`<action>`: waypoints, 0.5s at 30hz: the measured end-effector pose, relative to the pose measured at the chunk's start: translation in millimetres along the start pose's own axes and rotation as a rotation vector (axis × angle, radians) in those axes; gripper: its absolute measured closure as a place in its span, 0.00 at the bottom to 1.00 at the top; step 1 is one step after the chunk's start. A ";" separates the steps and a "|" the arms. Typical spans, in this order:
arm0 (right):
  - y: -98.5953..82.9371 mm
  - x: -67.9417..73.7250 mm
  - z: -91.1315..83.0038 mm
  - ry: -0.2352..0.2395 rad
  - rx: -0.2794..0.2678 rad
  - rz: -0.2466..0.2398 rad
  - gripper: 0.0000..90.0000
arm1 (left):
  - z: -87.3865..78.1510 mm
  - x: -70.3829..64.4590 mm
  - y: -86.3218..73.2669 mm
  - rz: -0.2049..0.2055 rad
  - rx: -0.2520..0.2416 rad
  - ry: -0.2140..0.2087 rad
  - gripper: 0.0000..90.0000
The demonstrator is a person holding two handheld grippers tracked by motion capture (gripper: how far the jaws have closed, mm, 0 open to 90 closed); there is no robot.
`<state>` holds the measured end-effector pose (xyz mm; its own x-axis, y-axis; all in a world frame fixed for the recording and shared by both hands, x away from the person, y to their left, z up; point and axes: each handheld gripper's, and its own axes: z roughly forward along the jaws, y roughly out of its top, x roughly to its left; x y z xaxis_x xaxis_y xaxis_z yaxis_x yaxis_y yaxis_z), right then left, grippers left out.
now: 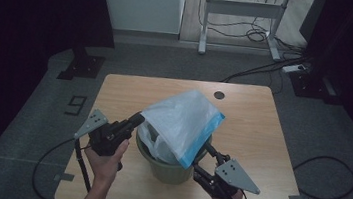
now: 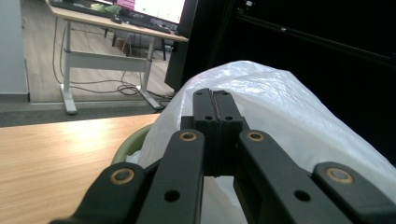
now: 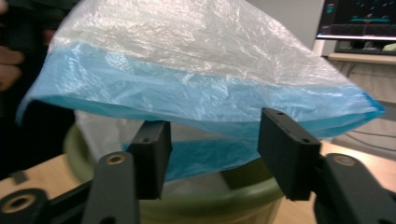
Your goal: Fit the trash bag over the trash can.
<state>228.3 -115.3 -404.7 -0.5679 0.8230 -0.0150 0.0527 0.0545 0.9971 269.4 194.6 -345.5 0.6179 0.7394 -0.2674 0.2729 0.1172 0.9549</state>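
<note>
Lining of the green bin (image 1: 171, 172) is underway: the bag (image 1: 184, 123) is pinched by the left gripper (image 1: 137, 120), while its blue hem (image 3: 201, 100) must next be seized by the wide-open right gripper (image 3: 212, 156).

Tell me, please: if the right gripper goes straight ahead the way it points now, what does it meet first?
Most likely the blue edge of the plastic bag, which hangs just ahead of the open right gripper, above the green bin. Exact depth is unclear.

grey carpet floor (image 1: 22, 112), white desk frame (image 1: 242, 9), dark curtains (image 1: 24, 1).
</note>
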 end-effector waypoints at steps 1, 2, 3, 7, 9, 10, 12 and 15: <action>0.0 0.0 0.0 0.000 0.000 0.000 0.60 | 0.0 0.0 0.0 0.000 0.000 0.000 1.00; 3.1 -3.3 4.8 -0.004 -0.001 -0.004 0.70 | -0.3 -0.2 0.1 0.000 0.000 -0.005 1.00; 3.1 -3.3 4.8 -0.004 -0.001 -0.004 0.70 | -0.5 -0.2 0.1 0.002 0.001 -0.009 1.00; 11.2 -9.5 13.0 -0.017 -0.020 -0.019 0.92 | -1.8 0.2 -0.8 0.000 0.008 -0.031 1.00; 15.7 -12.4 14.9 -0.028 -0.031 -0.022 0.97 | -3.3 0.4 -1.6 0.002 0.010 -0.040 1.00; 18.6 -14.5 15.5 -0.039 -0.038 -0.021 0.99 | -4.0 0.4 -1.9 0.002 0.011 -0.044 1.00; 24.8 -19.3 16.2 -0.057 -0.052 -0.025 0.99 | -5.3 0.4 -2.0 0.007 0.015 -0.050 1.00; 34.5 -27.4 15.2 -0.082 -0.073 -0.022 0.99 | -4.8 -0.4 -1.0 0.014 0.020 -0.064 1.00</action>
<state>258.1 -127.4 -370.9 -0.4994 0.8654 -0.0404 -0.0206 0.0347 0.9992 265.4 197.3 -345.7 0.6679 0.6966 -0.2620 0.2782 0.0928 0.9560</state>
